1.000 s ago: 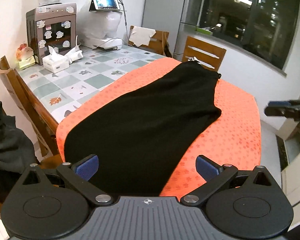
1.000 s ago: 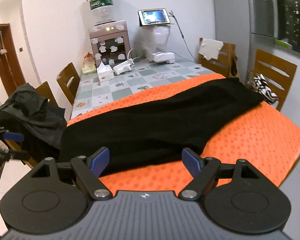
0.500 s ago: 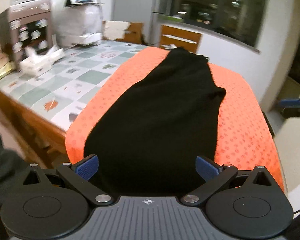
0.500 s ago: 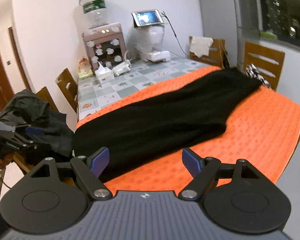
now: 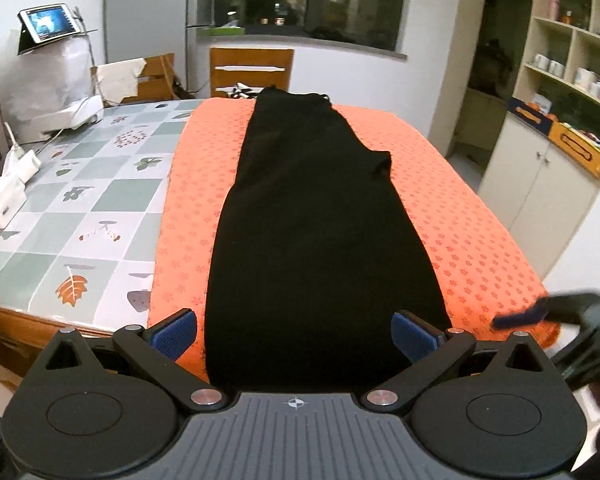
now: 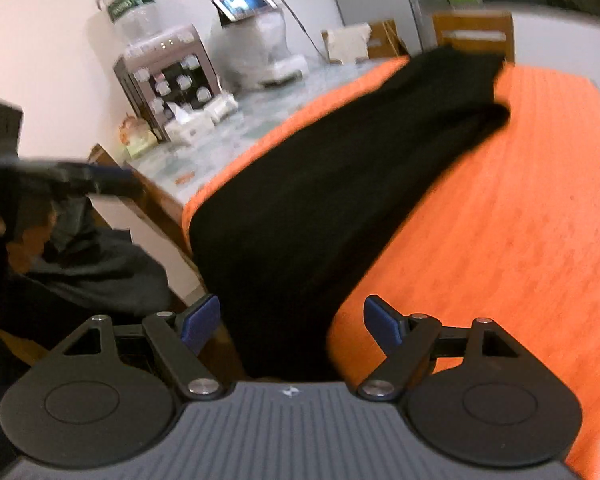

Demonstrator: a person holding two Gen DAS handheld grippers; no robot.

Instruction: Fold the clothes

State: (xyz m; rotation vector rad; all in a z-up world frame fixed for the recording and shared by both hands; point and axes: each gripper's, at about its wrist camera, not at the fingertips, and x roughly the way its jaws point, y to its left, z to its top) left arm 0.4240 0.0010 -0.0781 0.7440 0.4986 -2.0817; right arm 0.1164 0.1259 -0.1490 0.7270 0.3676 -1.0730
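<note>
Both grippers had swung round to the near end of the table and dipped toward it since the earlier frames, where they had looked at the cloth slantwise from higher up. From the left wrist view, the left gripper [image 5: 294,330] now faced straight down the length of the black garment [image 5: 312,216], its blue pads spread wide on either side of the near hem and pinching nothing. The right gripper [image 6: 292,322] had come in fastest, its picture smeared with motion; its jaws likewise stood wide apart with nothing pressed between them, framing the right-hand near edge of the garment where it met the orange mat [image 6: 500,208]. Each tool showed at the edge of the other's view, blurred, just off the near corners. The garment itself lay flat and lengthwise down the middle of the mat, already narrow as if folded once along its length, its far end reaching the far edge by a wooden chair [image 5: 252,70]. Left of the mat the tiled tabletop [image 5: 88,200] held a tissue box and appliances, well apart from the work. I judged this the line-up for grasping the near hem and carrying it toward the far end; neither pad looked to touch cloth yet.
</note>
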